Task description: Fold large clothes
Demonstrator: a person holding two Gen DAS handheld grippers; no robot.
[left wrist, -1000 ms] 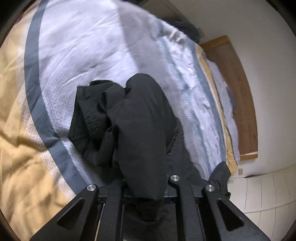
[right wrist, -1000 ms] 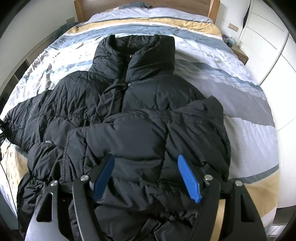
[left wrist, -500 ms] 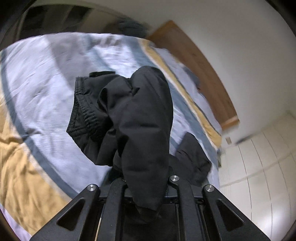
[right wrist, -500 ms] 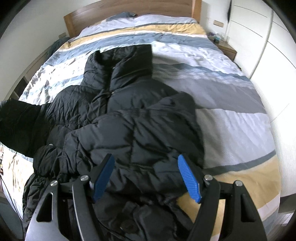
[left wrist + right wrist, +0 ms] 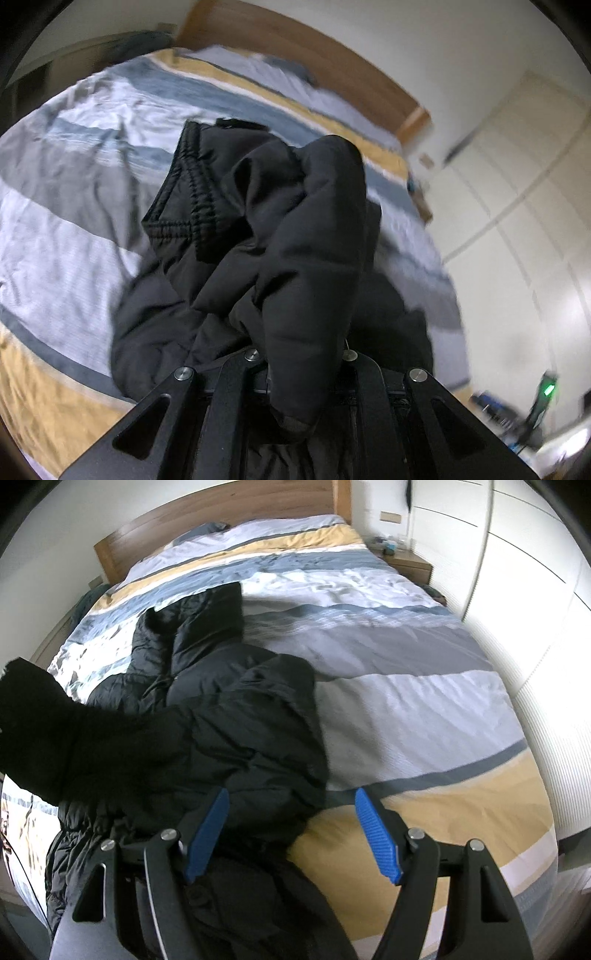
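The left gripper point(image 5: 301, 373) was a matte black frame of flat angular links with triangular cut-outs, fastened by four round silver screws. The right gripper point(image 5: 291, 834) had the same black linkage and silver screw heads, and its two fingers carried bright blue ribbed pads point(image 5: 377, 836), long and narrow with fine cross-grooves. A pale grey curved edge ran along the inner side of its left link.
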